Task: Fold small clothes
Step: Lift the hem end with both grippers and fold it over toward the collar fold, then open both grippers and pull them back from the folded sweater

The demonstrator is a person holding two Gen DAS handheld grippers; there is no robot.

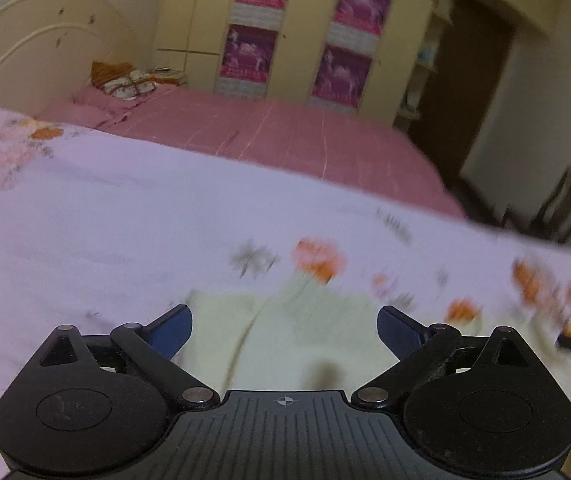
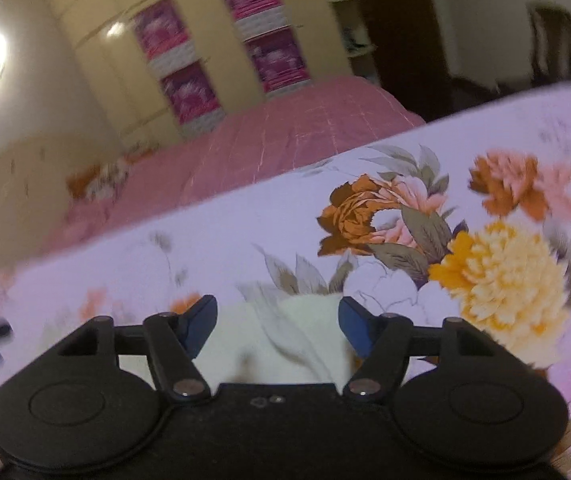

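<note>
Pale garment (image 1: 285, 332) lies betw. & just ahead of left gripper (image 1: 284, 330) jaws, wide open, nothing held; same w/ right gripper (image 2: 277, 326); long axis unclear

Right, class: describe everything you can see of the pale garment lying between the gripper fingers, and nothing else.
The pale garment looks like soft, thin cloth, yellowish-green in the left wrist view and near white in the right wrist view. It lies flat on the floral sheet, with a fold or seam running through it. Both views are blurred. It sits between the open fingers of the left gripper and right gripper; neither visibly pinches it.
</note>
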